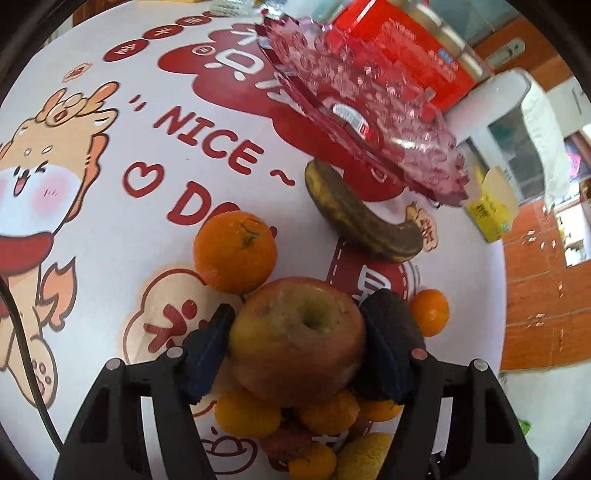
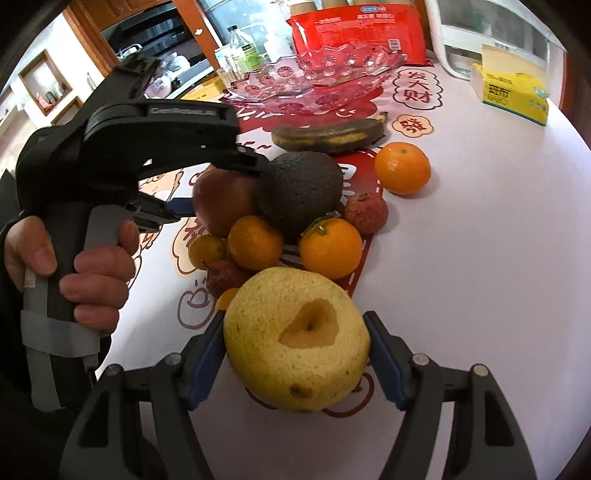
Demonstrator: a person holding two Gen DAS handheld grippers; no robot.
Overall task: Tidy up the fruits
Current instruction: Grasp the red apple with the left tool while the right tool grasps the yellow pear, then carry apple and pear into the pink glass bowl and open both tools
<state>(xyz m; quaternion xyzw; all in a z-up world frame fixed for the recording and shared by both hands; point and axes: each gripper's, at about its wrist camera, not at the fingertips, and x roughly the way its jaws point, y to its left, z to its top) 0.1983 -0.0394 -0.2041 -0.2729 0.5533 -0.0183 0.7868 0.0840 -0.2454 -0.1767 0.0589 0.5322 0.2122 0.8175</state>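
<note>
Gripped low in frame, the apple (image 1: 297,339) in the left gripper (image 1: 295,347) and the pear (image 2: 297,341) in the right gripper (image 2: 295,354) leave the glass bowl (image 2: 314,74) at upper centre empty, most fruit unsorted

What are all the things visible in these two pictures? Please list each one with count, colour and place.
apple: 1, red-green, in the left gripper
pear: 1, yellow, in the right gripper
avocado: 1, dark, on top of the fruit pile
oranges: several, orange, in and near the pile; exact count unclear
small red fruits: 2 seen, at the pile's edges
banana: 1, brown-yellow, between pile and bowl
glass bowl: 1, clear pink, far side
red bag: 1, behind the bowl
tissue box: 1, yellow, far right
tablecloth: 1, white with red print
left gripper: black, blue pads
right gripper: black, blue pads
</note>
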